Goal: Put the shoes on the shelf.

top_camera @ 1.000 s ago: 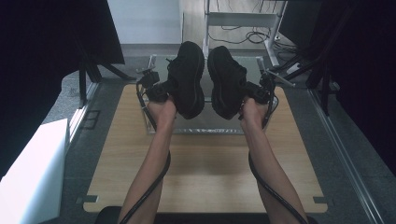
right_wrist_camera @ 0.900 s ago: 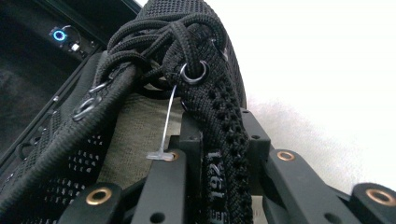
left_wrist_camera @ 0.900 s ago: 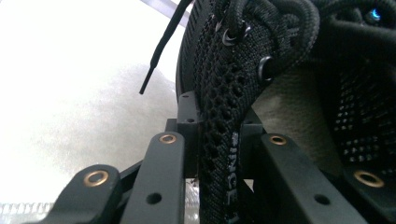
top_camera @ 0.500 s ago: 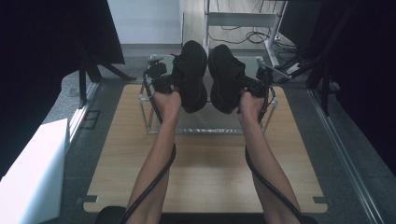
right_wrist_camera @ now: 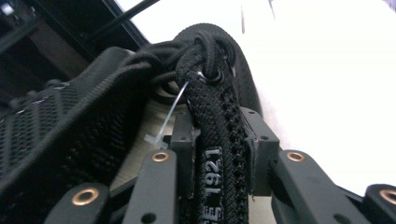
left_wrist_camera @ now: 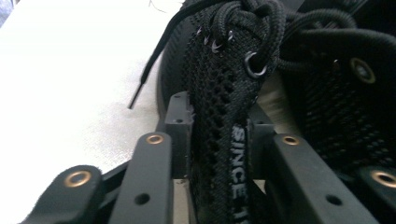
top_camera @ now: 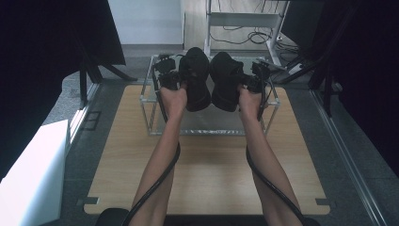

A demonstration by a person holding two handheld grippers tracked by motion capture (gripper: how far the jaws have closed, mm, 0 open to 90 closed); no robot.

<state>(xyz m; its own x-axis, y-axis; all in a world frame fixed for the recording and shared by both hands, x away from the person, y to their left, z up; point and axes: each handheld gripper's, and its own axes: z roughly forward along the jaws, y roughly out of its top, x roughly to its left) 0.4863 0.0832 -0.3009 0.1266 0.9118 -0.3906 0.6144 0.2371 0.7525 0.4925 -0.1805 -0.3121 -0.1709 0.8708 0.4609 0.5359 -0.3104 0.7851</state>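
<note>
Above the surface's far edge, the left gripper [top_camera: 181,77] clenches the left shoe [top_camera: 196,77] and the right gripper [top_camera: 244,82] the right shoe [top_camera: 225,80]. Gripper views reveal each shoe's lettered collar [left_wrist_camera: 236,154] pinched; the high view hides this.

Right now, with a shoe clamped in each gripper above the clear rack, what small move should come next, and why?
Probably lower both together onto the top of the clear rack. The left gripper and right gripper each pinch a black shoe by its collar, left shoe and right shoe, side by side, raised above the rack, so setting them down looks nearest.
</note>
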